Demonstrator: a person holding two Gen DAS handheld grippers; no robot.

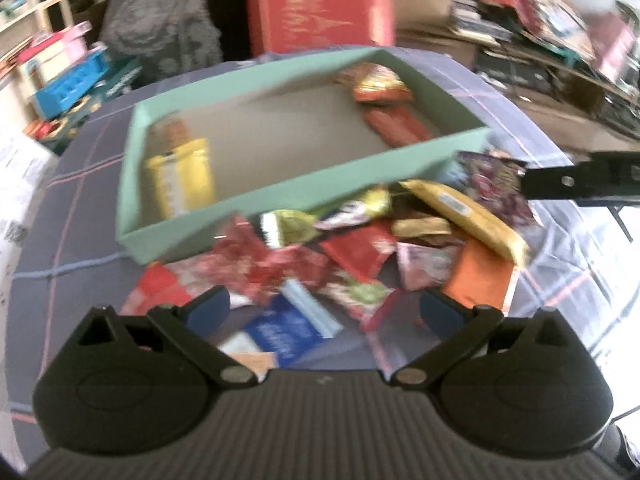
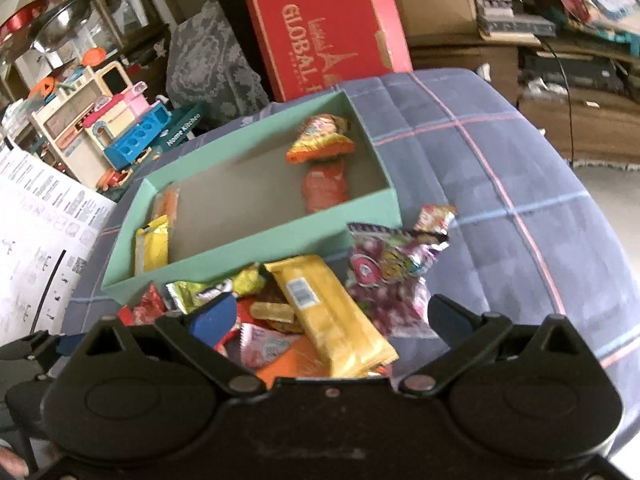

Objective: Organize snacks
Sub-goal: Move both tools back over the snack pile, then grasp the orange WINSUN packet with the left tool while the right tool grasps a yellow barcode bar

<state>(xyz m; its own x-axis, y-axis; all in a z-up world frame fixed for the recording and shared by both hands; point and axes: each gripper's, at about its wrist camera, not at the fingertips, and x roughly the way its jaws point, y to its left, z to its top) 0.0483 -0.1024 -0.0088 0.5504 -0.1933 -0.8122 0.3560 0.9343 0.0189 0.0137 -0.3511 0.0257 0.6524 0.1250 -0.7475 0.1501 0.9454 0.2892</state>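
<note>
**Green box partly filled, snack pile just in front of it**

Both of my grippers hang over the heap of loose snacks on the checked blue cloth [image 2: 500,184]. My left gripper [image 1: 324,308] has its jaws spread wide with nothing between them; below it lie red wrappers and a blue packet [image 1: 286,334]. My right gripper [image 2: 332,316] is also wide open and holds nothing, with a long yellow bar [image 2: 328,316] lying in the gap between its fingers, resting on the pile. Just beside that bar on the right is a purple foil packet [image 2: 390,268], crumpled, near the box's front corner.

The shallow green box [image 2: 256,240] sits on the cloth behind the pile, its front wall touching the nearest wrappers. Inside, at the left end, a yellow packet [image 2: 152,242] lies along the wall with an orange stick-shaped snack [image 2: 168,204] behind it. At the right end are an orange packet [image 2: 324,188] and, on its far side, a bright multicoloured wrapper [image 2: 320,140]. The middle of the box floor is bare.

A red carton [image 2: 320,28] stands behind the cloth.
</note>
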